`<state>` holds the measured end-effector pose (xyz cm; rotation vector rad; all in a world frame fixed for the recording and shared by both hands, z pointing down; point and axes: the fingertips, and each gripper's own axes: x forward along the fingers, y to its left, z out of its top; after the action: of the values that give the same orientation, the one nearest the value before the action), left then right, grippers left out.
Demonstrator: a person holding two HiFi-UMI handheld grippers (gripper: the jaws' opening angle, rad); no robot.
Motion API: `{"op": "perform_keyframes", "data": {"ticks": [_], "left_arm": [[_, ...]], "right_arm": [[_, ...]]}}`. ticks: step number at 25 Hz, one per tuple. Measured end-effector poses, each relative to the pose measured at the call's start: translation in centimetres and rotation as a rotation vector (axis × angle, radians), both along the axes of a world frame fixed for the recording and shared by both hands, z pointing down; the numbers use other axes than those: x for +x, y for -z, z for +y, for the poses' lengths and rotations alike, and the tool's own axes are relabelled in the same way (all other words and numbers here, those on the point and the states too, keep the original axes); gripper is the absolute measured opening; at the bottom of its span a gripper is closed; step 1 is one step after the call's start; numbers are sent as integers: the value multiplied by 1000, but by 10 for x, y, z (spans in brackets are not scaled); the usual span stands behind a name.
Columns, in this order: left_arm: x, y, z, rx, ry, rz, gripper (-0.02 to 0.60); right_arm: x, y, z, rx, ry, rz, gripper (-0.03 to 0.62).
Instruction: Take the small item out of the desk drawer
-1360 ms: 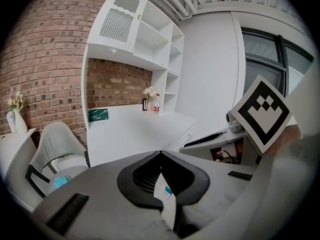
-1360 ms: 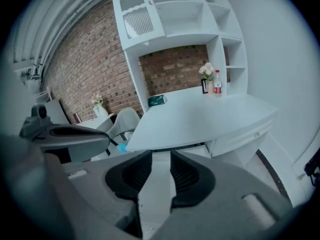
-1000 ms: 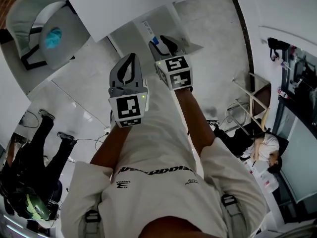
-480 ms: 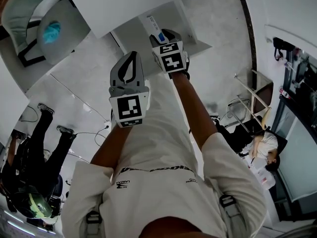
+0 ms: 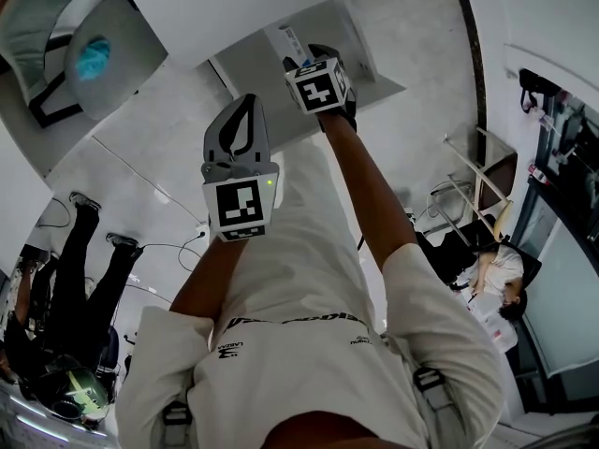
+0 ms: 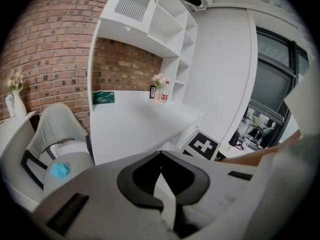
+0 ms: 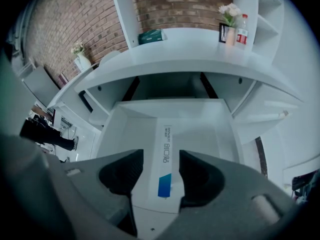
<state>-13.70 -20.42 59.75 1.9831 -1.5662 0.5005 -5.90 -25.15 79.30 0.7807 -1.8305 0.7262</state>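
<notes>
The desk drawer stands pulled out below the white desk top. A long white box with a blue end lies flat on its floor, and it also shows in the head view as the box. My right gripper points steeply down into the drawer. Its jaws have just been opening and now stand open on either side of the box, pads clear of it. In the head view the right gripper is over the drawer. My left gripper hangs shut and empty beside it, apart from the drawer; its own view shows the left gripper with jaws meeting.
A grey chair with a blue cloth on its seat stands left of the desk. A green box, flowers and a bottle sit on the desk. A person in dark clothes is at the left, another at the right beside a folding stool.
The right gripper has dropped towards the drawer and tipped more steeply down, coming over the box. The left gripper has sunk slightly.
</notes>
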Motion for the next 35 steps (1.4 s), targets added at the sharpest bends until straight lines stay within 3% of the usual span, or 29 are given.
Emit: {"op": "perform_keyframes", "data": {"ticks": [20, 25, 29, 35], "left_arm": [[-4, -17, -4, -18, 10, -2, -2], [-5, -21, -2, -22, 12, -5, -2], [-6, -20, -1, -23, 9, -5, -2], [-7, -13, 2, -9, -1, -6, -2]], "right_arm": [[-2, -61, -7, -90, 1, 48, 202], [-1, -71, -6, -100, -5, 67, 166], [1, -70, -7, -92, -28, 73, 78], [2, -61, -4, -92, -56, 63, 77]]}}
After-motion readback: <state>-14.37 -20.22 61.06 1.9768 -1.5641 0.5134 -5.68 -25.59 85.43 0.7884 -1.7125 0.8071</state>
